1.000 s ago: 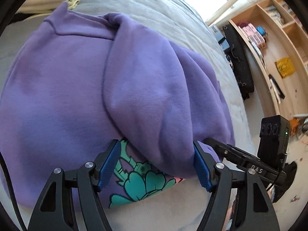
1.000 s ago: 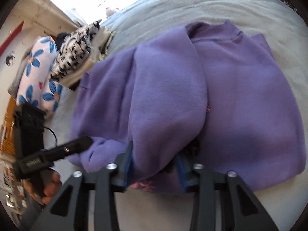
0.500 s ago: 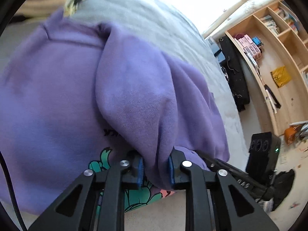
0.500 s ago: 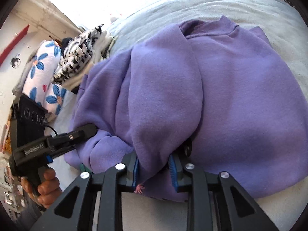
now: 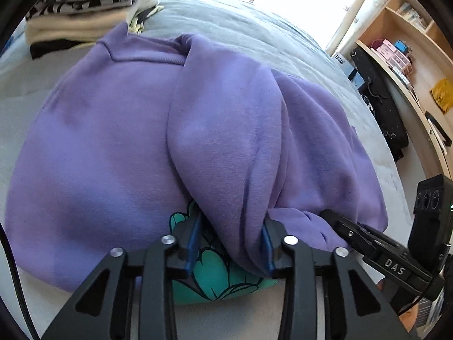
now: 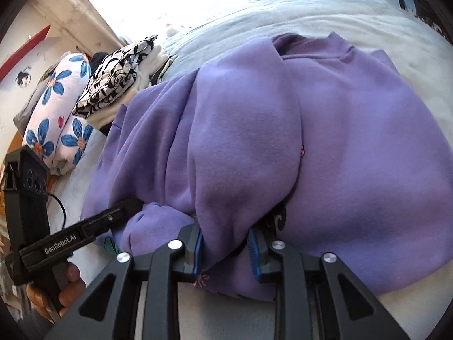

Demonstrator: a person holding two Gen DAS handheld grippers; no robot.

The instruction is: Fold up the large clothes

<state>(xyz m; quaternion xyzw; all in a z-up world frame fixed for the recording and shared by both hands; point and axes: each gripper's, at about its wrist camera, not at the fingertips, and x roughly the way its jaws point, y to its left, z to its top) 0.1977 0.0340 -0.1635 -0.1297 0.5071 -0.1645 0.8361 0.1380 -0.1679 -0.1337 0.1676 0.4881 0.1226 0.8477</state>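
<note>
A purple sweatshirt (image 5: 107, 147) lies spread on a grey bed (image 5: 254, 39), collar toward 12 o'clock and hem toward 6 o'clock in both wrist views. One sleeve (image 5: 226, 130) is folded over the body and runs lengthwise from the collar down to the hem, so its long axis points straight at the two grippers.

The left hand-held gripper (image 5: 230, 245) sits at the hem end of that sleeve. Its jaws are opening, with the sleeve's bunched end between the blue pads; on the right the cloth lies against the pad, on the left a gap shows, so the grip looks like it is letting go. A teal print (image 5: 215, 277) shows just under it.

The right hand-held gripper (image 6: 225, 248) stands at the same end of the sleeve (image 6: 240, 141), seen from the other side. Its jaws are opening too, the fold of cloth hanging between the pads, apparently no longer pinched.

In the left view the right one lies at 4 o'clock, just beside the sleeve's bundle; in the right view the left one lies at 8 o'clock, carried by a hand (image 6: 66, 286). Both are about equally near the hem, so either can take it.

My judgement: the next fold lifts the hem toward 12 o'clock, along the sleeve's axis, toward the collar. A stack of folded clothes (image 5: 85, 2) waits at 11 o'clock beyond the collar.
</note>
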